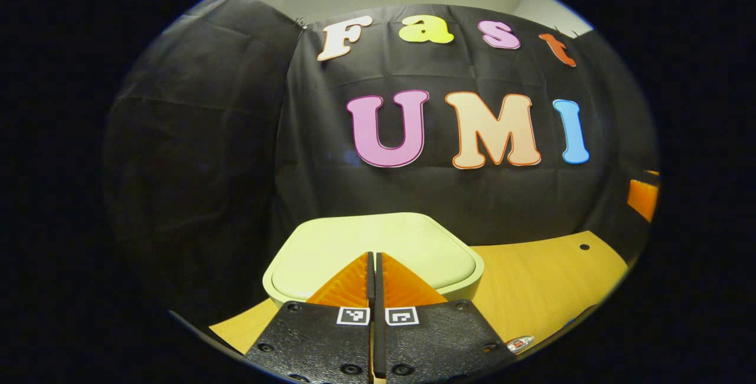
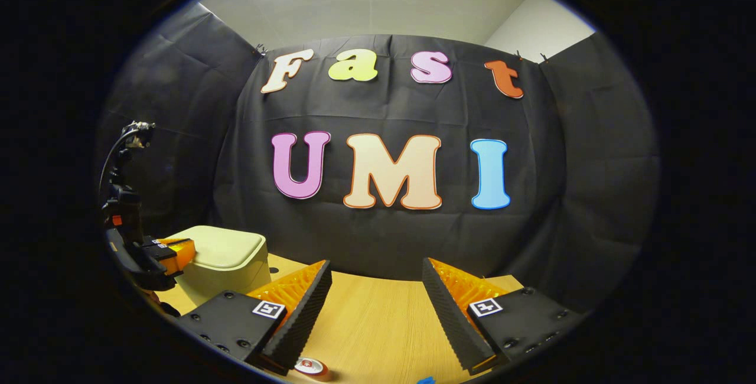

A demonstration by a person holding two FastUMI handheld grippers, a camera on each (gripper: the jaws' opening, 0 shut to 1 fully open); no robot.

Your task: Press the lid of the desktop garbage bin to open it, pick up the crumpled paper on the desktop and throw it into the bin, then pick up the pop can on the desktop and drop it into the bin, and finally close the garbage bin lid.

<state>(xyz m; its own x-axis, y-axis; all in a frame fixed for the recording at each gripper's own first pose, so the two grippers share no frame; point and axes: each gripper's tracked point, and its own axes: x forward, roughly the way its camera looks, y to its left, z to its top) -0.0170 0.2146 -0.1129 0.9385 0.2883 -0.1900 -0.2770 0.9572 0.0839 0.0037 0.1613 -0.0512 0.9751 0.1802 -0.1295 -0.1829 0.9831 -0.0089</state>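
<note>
Hovering over the bin lid [image 1: 378,248] at 12 o'clock, L gripper [image 1: 374,266] had fingers closed together, empty. Lid looked down. Best press: straight down w/ tips, firm, then release. R gripper [image 2: 375,289] wide open; pop can [image 2: 311,365] at its 6 o'clock.

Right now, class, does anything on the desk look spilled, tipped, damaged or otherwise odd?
Nothing stands out. The garbage bin stands upright on the desk with its lid shut and level. The left gripper, jaws shut, is over the lid; the right gripper is open over bare wood. No spill shows.
</note>
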